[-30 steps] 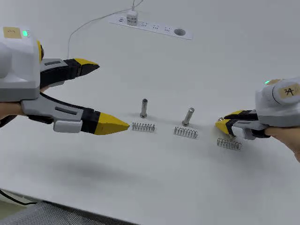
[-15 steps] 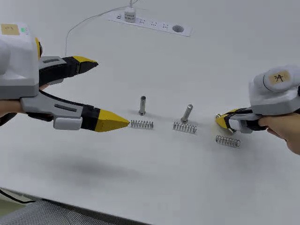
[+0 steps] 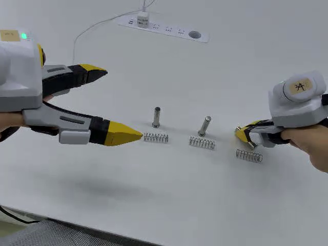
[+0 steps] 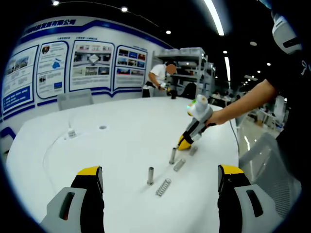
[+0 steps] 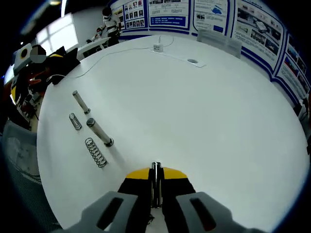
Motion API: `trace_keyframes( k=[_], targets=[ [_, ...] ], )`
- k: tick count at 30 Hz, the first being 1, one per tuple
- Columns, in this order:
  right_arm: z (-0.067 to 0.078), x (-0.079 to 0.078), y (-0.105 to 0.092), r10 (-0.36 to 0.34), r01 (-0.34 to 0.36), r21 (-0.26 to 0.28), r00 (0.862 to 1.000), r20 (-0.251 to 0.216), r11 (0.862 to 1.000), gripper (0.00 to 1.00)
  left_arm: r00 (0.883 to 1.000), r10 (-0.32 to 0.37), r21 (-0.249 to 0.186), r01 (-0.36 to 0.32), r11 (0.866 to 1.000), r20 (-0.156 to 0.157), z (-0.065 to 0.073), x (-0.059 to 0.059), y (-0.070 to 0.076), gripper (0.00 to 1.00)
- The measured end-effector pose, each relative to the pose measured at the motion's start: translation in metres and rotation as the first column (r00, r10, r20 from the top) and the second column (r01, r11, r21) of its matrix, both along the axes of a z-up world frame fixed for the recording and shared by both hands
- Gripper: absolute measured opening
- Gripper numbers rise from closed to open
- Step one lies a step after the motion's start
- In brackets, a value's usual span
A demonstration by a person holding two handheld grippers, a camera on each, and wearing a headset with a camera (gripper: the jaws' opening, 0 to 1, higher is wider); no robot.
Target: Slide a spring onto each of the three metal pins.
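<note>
— Begin at nine o'clock. What is there?
— The left gripper [image 3: 122, 103]. Its yellow-tipped jaws are spread wide, and the lower tip is just beside the left coiled wire spring [image 3: 156, 137].
— And the pin for that spring?
— The left grey metal pin [image 3: 157, 117] stands upright at the spring's twelve o'clock, bare.
— Next along?
— The middle grey metal pin [image 3: 205, 125], leaning a little and also bare. The middle coiled wire spring [image 3: 202, 143] lies flat just beside it at six o'clock.
— And at three o'clock?
— The right gripper [image 3: 241, 134]. In its own view the yellow tips pinch the third grey metal pin [image 5: 155, 180]. The right coiled wire spring [image 3: 249, 155] lies on the white tabletop [image 3: 169, 205] near the tips, at their five o'clock.
— Anything farther off?
— A white power strip [image 3: 164, 28] at twelve o'clock, with its white cable [image 3: 97, 24] running towards ten.
</note>
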State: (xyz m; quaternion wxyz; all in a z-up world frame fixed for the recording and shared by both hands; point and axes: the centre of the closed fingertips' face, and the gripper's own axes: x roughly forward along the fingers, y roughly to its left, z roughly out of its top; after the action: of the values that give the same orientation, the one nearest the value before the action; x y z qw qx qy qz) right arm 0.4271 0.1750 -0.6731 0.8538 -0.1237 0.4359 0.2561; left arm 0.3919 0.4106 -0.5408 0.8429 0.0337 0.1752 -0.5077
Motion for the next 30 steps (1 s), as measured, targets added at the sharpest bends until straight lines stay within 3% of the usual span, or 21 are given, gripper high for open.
trace_keyframes(
  k=[14, 30],
  targets=[
    [0.014, -0.001, -0.005, -0.032, 0.029, 0.050, 0.998, 0.046, 0.998, 0.07, 1.000, 0.000, -0.007, 0.000, 1.000, 0.002, 0.004, -0.006, -0.007, 1.00],
    [0.026, -0.002, -0.005, -0.031, 0.018, 0.099, 0.991, 0.127, 0.995, 0.07, 1.000, -0.008, -0.002, 0.008, 1.000, 0.008, 0.005, -0.002, -0.005, 1.00]
  ],
)
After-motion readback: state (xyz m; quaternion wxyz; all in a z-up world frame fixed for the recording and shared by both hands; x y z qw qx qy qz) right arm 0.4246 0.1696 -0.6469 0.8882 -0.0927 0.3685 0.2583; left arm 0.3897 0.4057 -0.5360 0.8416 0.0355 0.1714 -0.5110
